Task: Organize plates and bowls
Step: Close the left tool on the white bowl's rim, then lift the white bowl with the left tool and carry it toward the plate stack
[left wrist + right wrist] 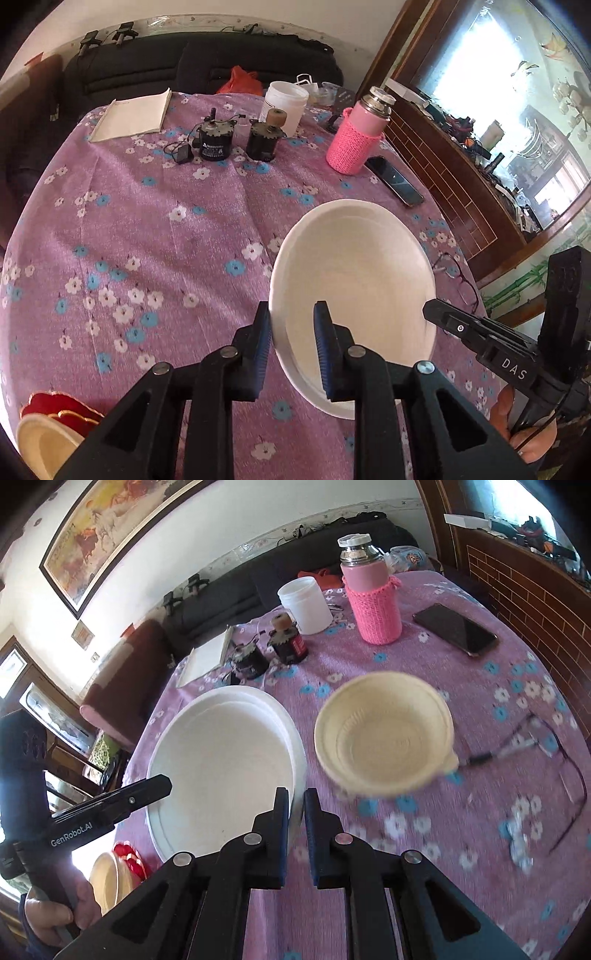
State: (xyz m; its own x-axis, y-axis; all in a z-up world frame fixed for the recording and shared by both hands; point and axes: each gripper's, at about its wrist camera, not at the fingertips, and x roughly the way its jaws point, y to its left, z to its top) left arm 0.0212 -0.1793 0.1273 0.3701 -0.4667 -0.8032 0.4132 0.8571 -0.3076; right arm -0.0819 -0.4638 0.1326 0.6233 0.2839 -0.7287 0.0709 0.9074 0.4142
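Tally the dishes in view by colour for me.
White plate stack: 1, layers unclear
Cream bowls: 2, one mid-table, one at the near edge
Red dish: 1
Total: 4, counting the stack as one

Both grippers matte black plastic, angular linkage arms w/ triangular cut-outs. Left gripper (291, 345): two blue ribbed pads (324, 343) on finger insides, four round silver pivot screws (424, 367) across linkage. Right gripper (295, 830): same build, pads darker blue, same four silver screws (252, 838). Seen from the side near the white plate (221, 760): slim black finger w/ one small screw, white "GenRobot.AI" lettering (71, 836), upright black block w/ embossed round marks above. Other side of plate (354, 280): same profile, white "DAS" lettering (514, 368), thin dark cable by handle.
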